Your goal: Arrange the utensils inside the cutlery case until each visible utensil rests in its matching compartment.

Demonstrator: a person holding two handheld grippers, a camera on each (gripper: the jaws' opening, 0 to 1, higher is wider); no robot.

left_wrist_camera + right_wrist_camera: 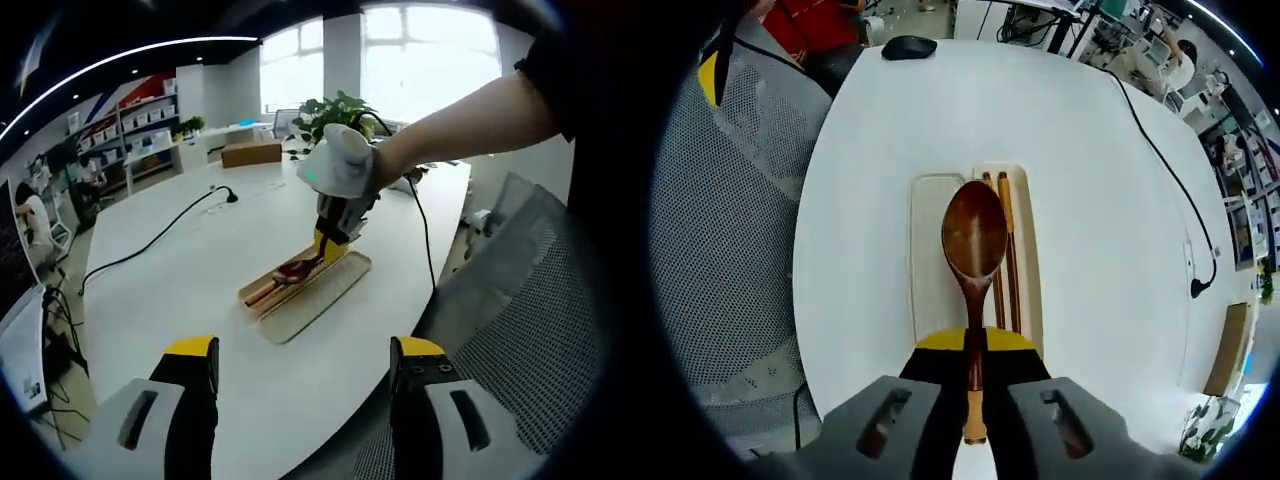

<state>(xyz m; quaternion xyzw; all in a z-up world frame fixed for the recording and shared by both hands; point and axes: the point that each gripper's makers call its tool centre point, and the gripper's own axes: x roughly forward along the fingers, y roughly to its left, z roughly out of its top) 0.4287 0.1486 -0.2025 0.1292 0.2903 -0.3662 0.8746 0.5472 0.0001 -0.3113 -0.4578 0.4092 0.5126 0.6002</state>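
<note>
A light wooden cutlery case (929, 270) lies on the white table, with a wide bare compartment on the left and a narrow one on the right. Two brown chopsticks (1010, 260) lie in the narrow one. My right gripper (975, 375) is shut on the handle of a dark wooden spoon (975, 235), whose bowl hangs over the divider between the compartments. In the left gripper view, the right gripper (333, 228), held by a white-gloved hand (340, 160), stands over the case (312, 303) with the spoon (296, 270). My left gripper (305, 365) is open and holds nothing, near the table's edge.
A black mouse (908, 47) lies beyond the case. A black cable (1170, 170) runs across the table (190, 290). A grey mesh chair (530, 300) stands beside the table edge. A plant (335, 110) and a cardboard box (250, 152) sit at the far end.
</note>
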